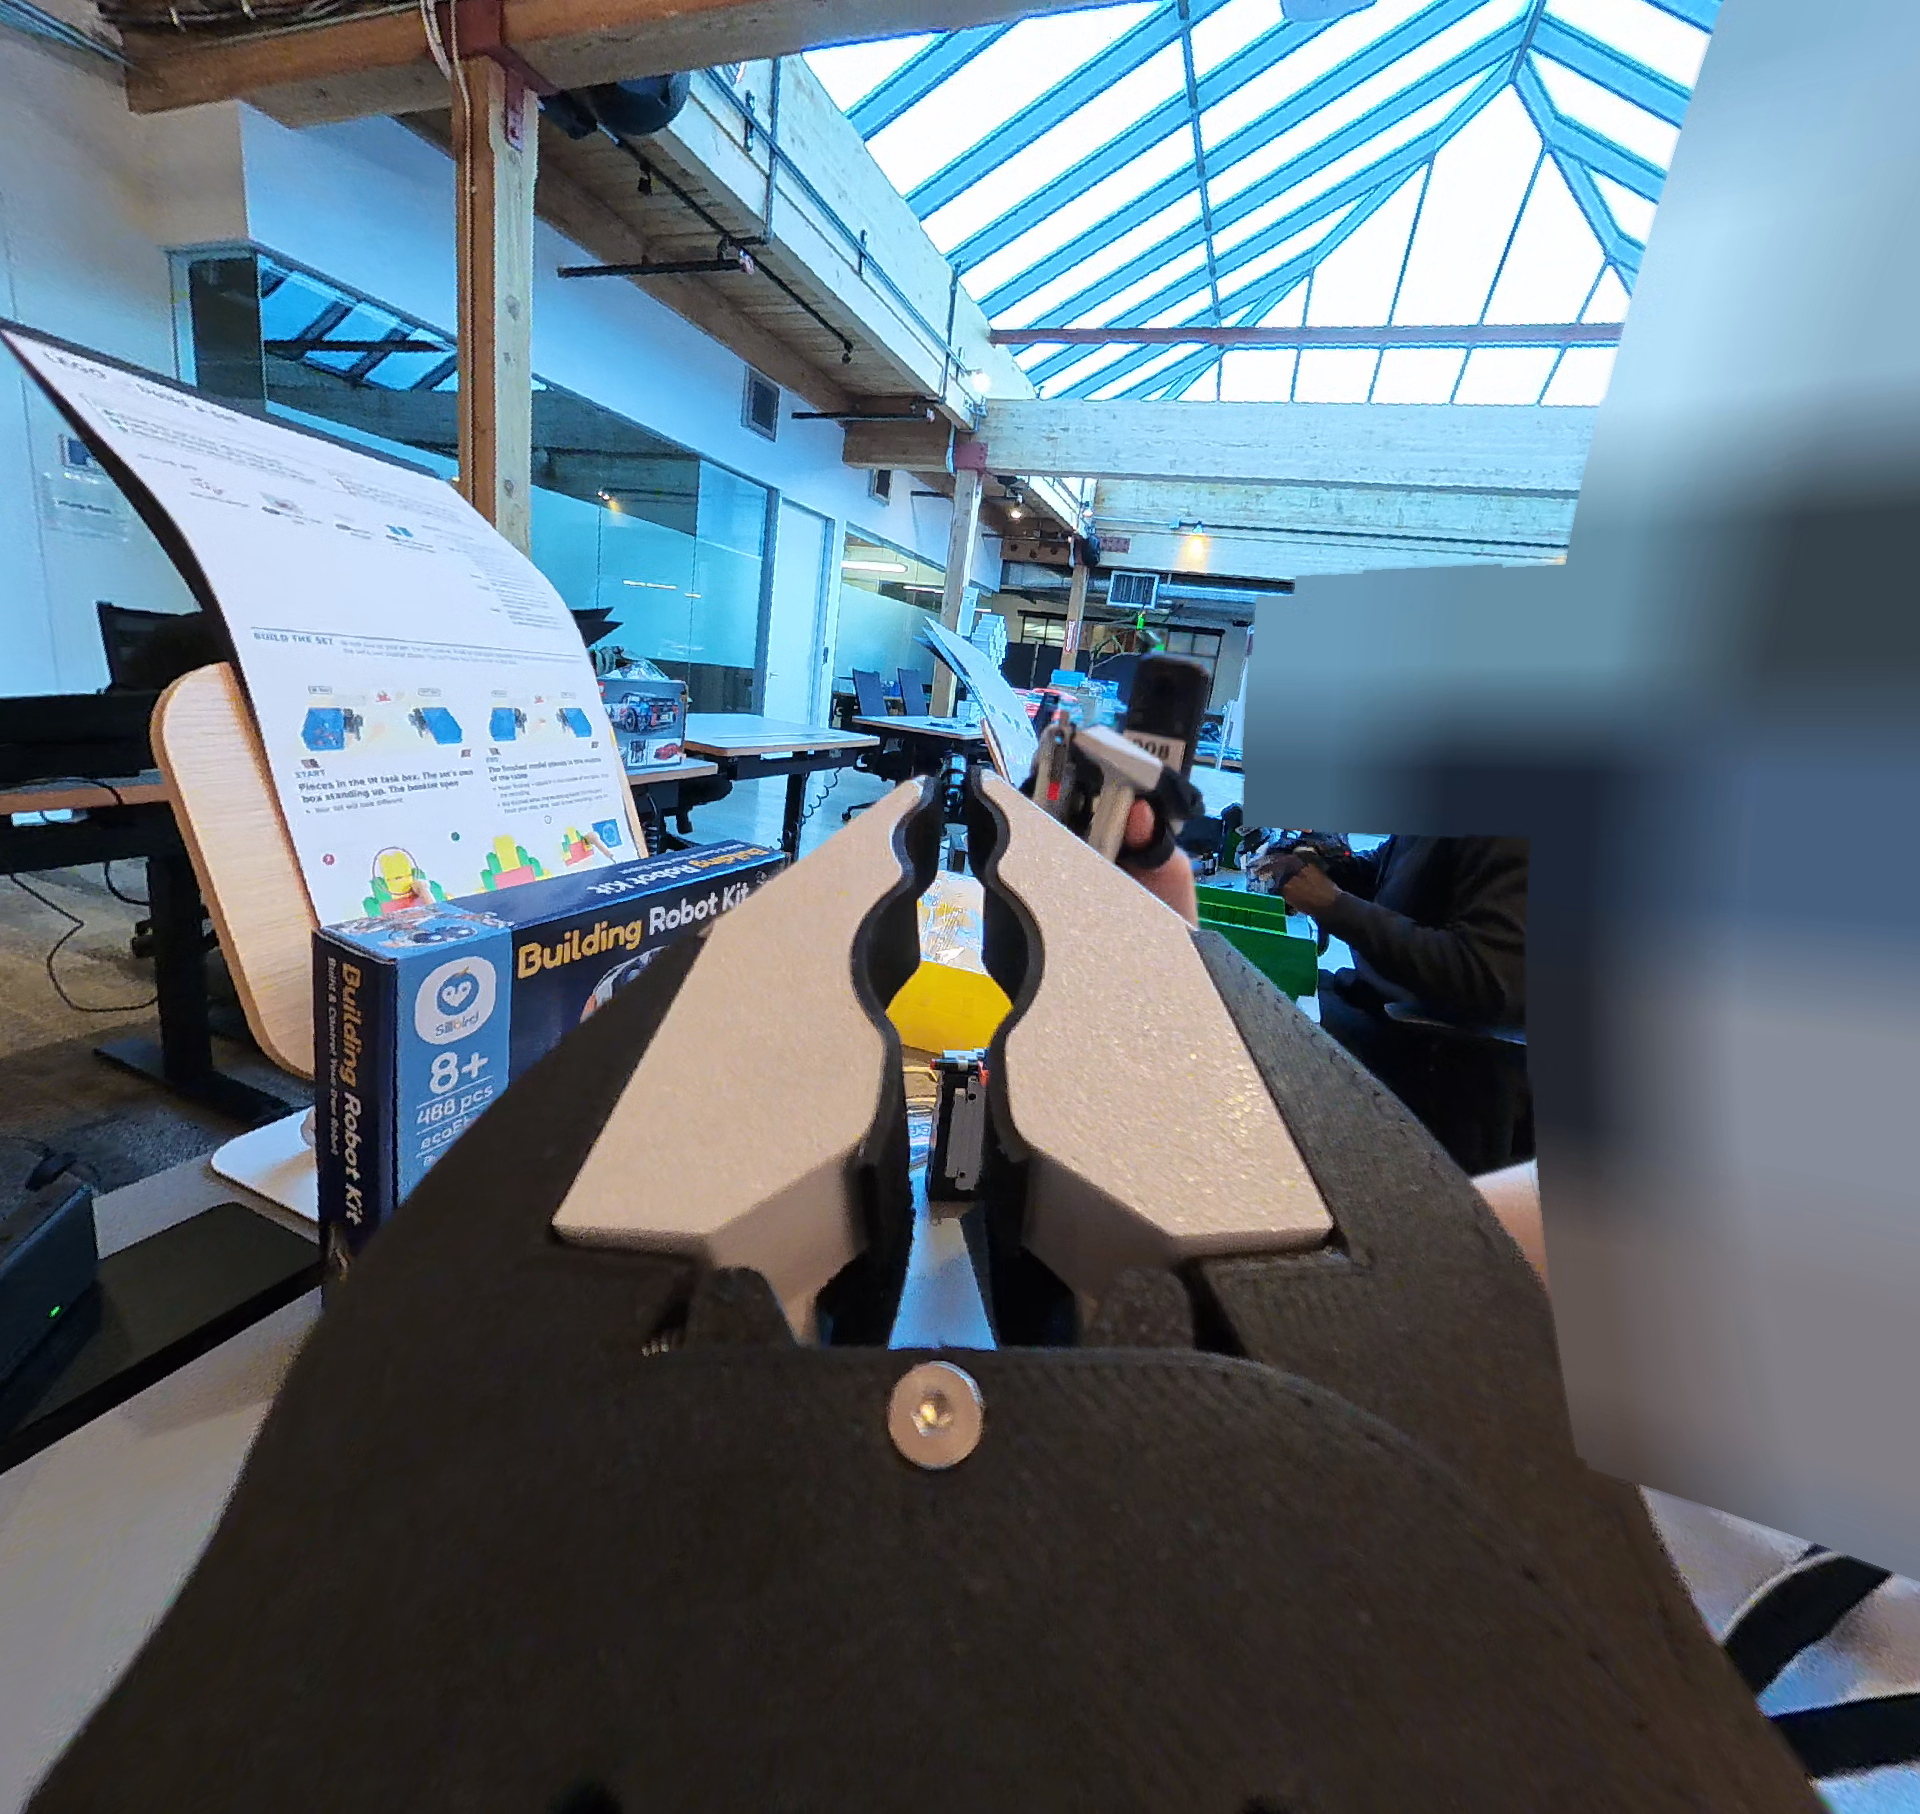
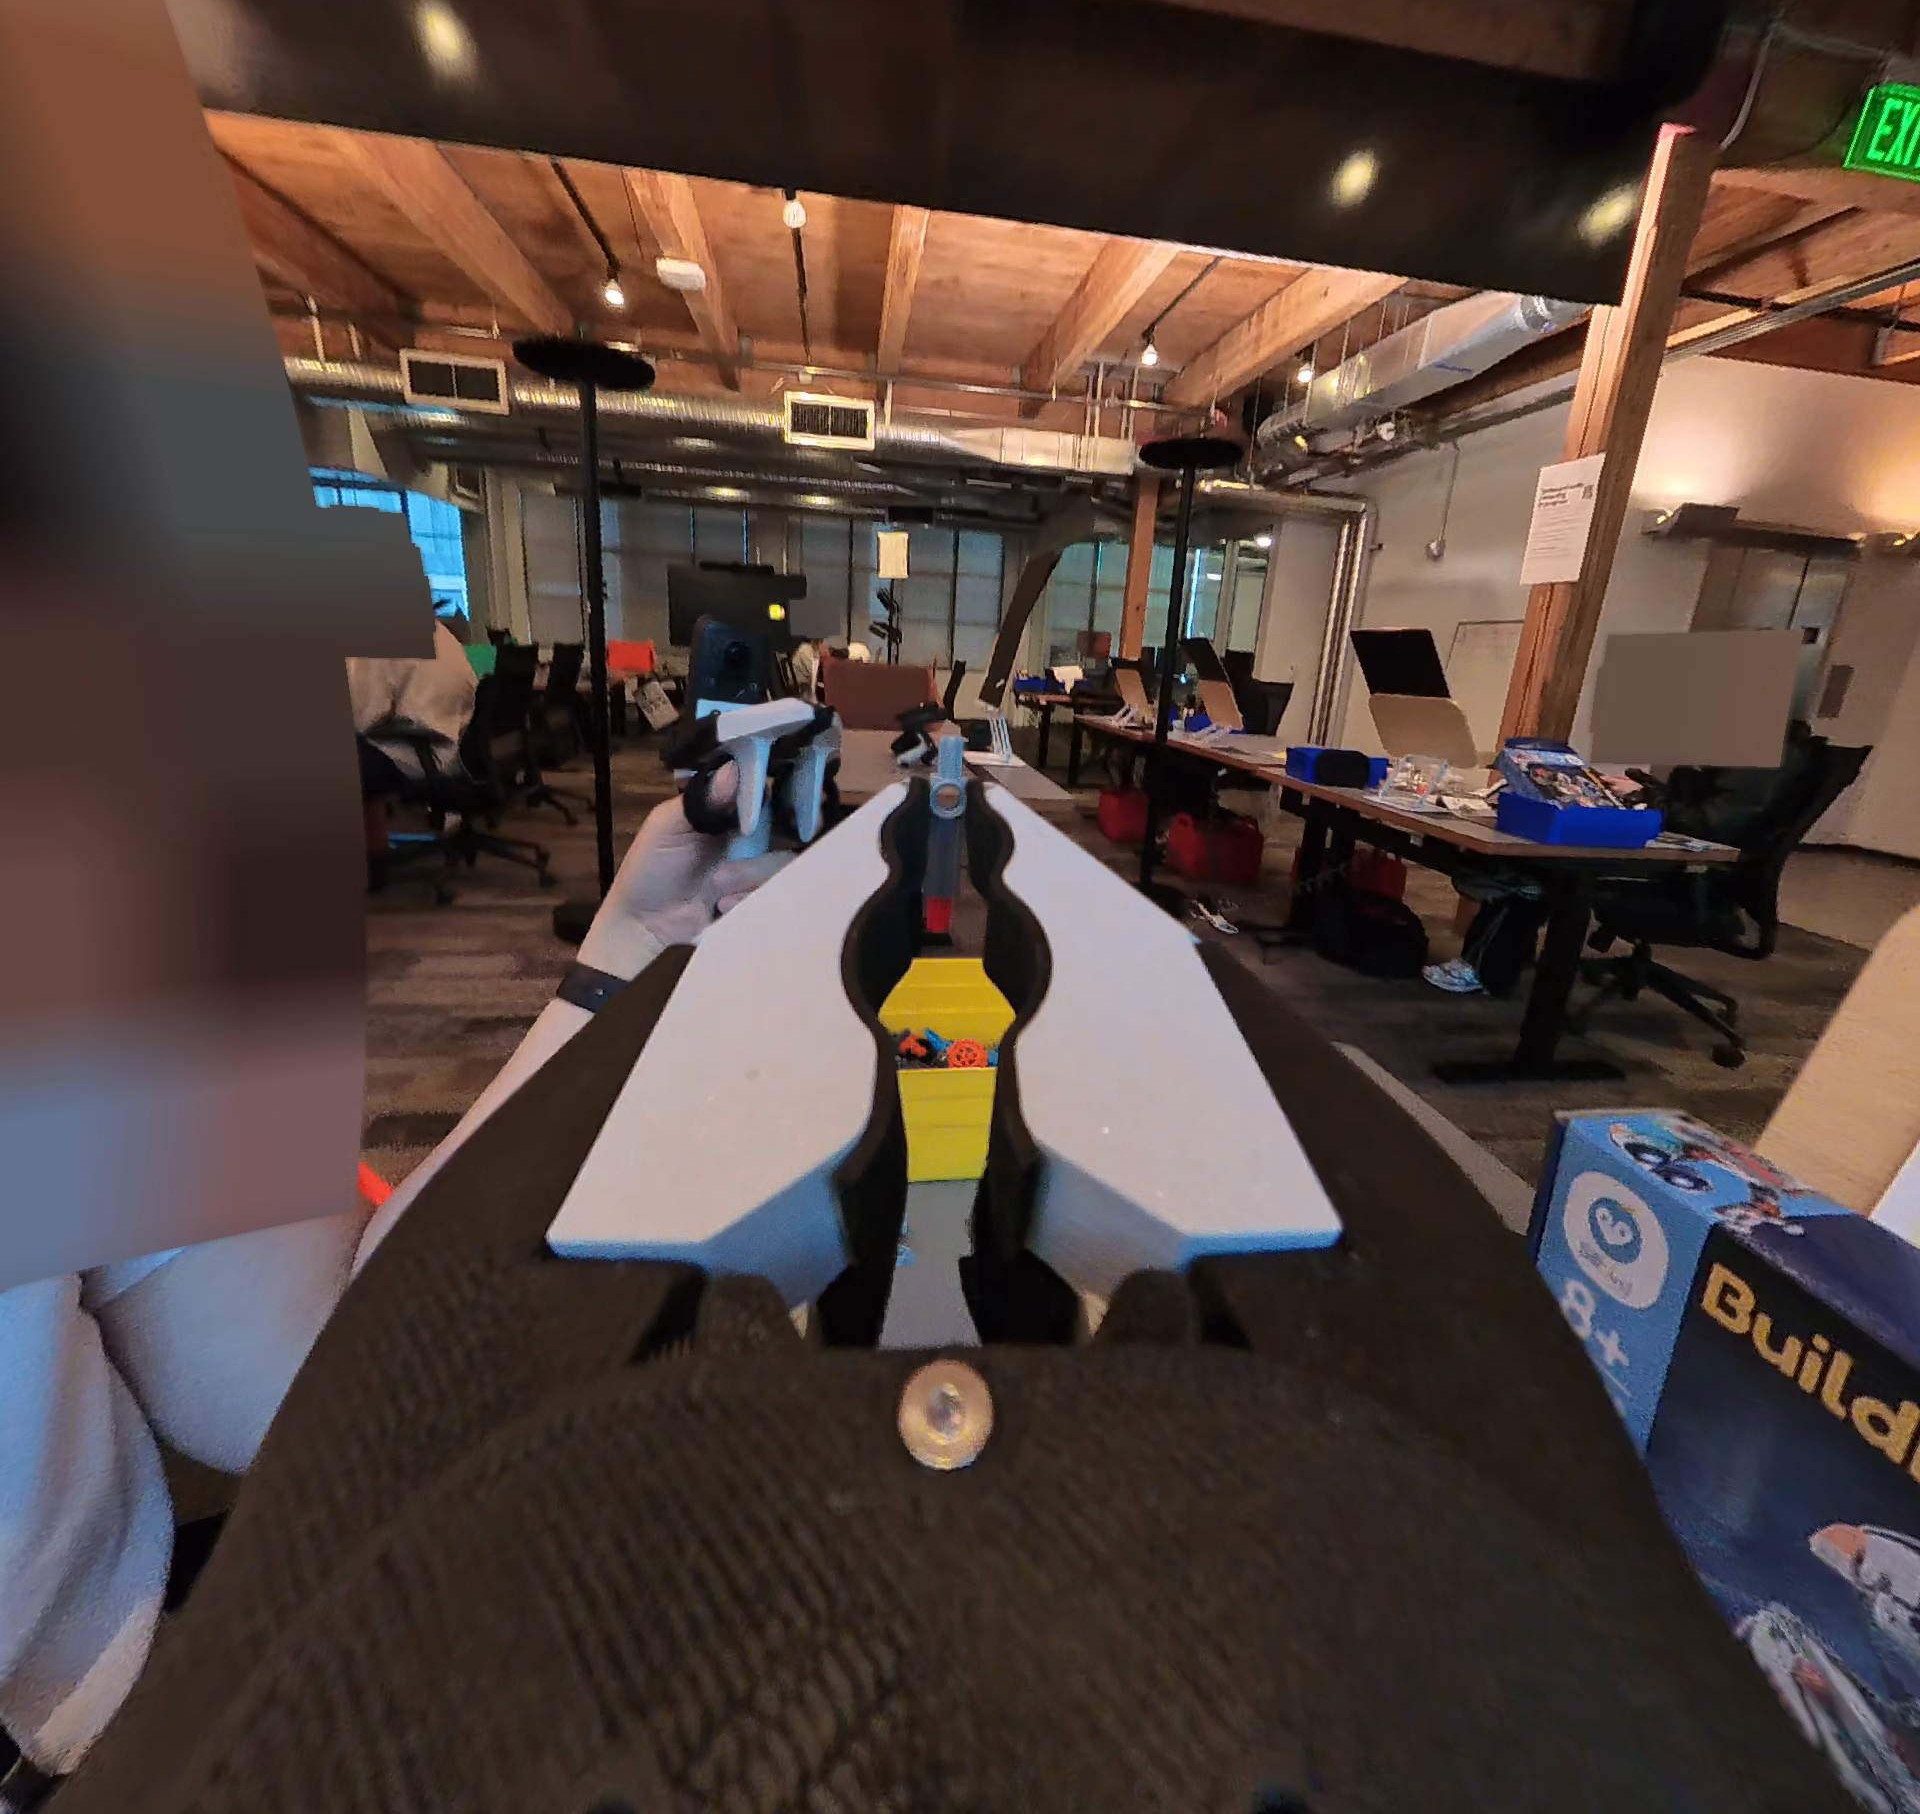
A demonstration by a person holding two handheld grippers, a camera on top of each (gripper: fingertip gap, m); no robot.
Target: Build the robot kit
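Observation:
My left gripper (image 1: pixel 956 790) has its jaws almost together on what looks like a small black piece (image 1: pixel 952 775) at the tips. Through the gap below I see a yellow bin (image 1: pixel 951 1011) and a black and grey part (image 1: pixel 958 1130) on the table. My right gripper (image 2: pixel 945 808) is shut on a slim grey-blue rod with a red end (image 2: pixel 943 855), held upright at the tips. Below it stands the yellow bin (image 2: pixel 945 995) with several small coloured pieces (image 2: pixel 951 1052). Each gripper shows in the other's view, held in a hand (image 1: pixel 1107 777) (image 2: pixel 764 762).
A blue building-kit box (image 1: pixel 457 1047) (image 2: pixel 1756 1390) stands on the white table (image 1: pixel 94 1577). Behind it a printed sheet (image 1: pixel 416 663) leans on a wooden stand (image 1: pixel 234 881). Green bins (image 1: pixel 1252 933) and a seated person (image 1: pixel 1444 933) are beyond. Desks and chairs (image 2: pixel 1455 808) fill the room. Spacing between my two grippers at the tips: around 20 cm.

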